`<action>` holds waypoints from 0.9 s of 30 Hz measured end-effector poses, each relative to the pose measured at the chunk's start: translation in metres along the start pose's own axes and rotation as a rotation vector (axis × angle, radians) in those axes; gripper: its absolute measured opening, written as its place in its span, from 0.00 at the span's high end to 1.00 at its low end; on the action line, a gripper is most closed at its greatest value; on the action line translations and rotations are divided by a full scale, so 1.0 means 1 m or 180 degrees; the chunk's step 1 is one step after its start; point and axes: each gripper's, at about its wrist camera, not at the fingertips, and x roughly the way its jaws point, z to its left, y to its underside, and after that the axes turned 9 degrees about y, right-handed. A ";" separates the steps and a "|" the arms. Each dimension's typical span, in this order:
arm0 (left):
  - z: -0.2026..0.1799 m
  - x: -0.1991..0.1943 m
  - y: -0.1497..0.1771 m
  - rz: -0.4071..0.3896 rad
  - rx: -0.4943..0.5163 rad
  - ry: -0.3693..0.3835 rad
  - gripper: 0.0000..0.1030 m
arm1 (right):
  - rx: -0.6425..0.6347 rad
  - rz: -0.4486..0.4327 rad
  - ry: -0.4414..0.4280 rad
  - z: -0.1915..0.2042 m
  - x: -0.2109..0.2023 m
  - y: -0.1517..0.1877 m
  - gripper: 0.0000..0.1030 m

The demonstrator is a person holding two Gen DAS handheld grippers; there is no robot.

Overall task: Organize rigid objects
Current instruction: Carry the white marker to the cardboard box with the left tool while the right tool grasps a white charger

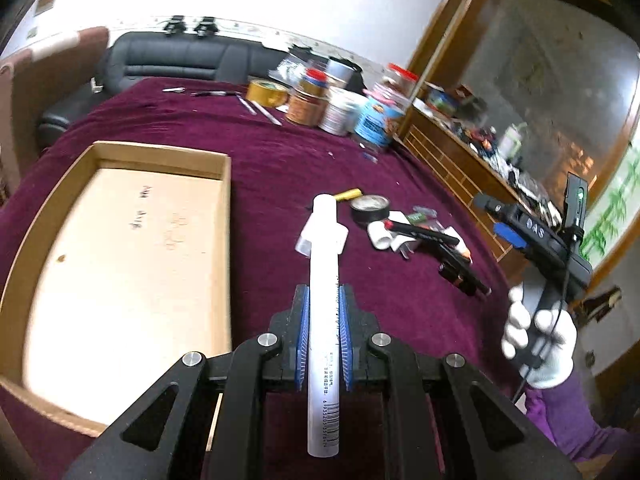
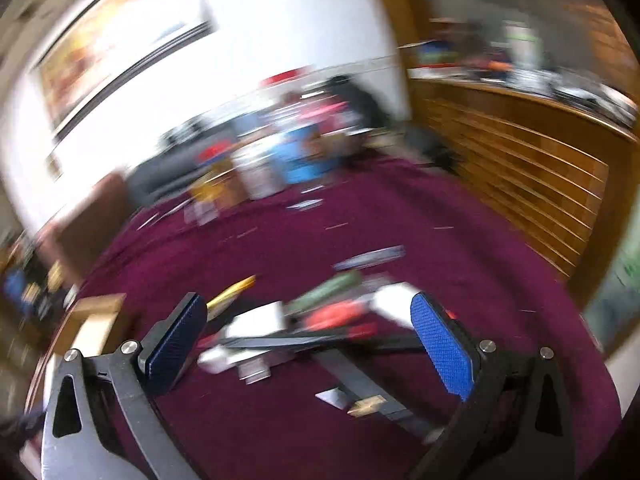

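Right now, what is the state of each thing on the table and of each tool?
Left tool: shut on the white tube.
White tube: held, lifted off the table.
Right tool: open, nothing between the pads.
Cardboard tray: open on top, nothing in the part that shows.
Black tape roll: lying flat.
Jars: upright, far edge.

Bright, even indoor light; left wrist view mostly sharp, right wrist view motion-smeared, both edges fisheye-bent.

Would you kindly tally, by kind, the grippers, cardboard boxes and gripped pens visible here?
grippers: 2, the left gripper and the right gripper
box: 1
pen, shut in the left one: 1
Total: 4
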 end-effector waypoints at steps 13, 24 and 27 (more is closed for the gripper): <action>0.030 -0.020 0.008 -0.0174 -0.0172 -0.0004 0.89 | -0.0344 0.1406 -0.0620 0.137 0.081 0.041 0.08; 0.038 -0.032 0.009 -0.0265 -0.0159 0.0048 0.89 | -0.0538 0.1380 -0.0187 0.166 0.092 0.049 0.08; 0.032 -0.032 0.008 -0.0279 -0.0084 -0.0131 0.89 | -0.0466 0.1465 -0.0144 0.165 0.100 0.050 0.08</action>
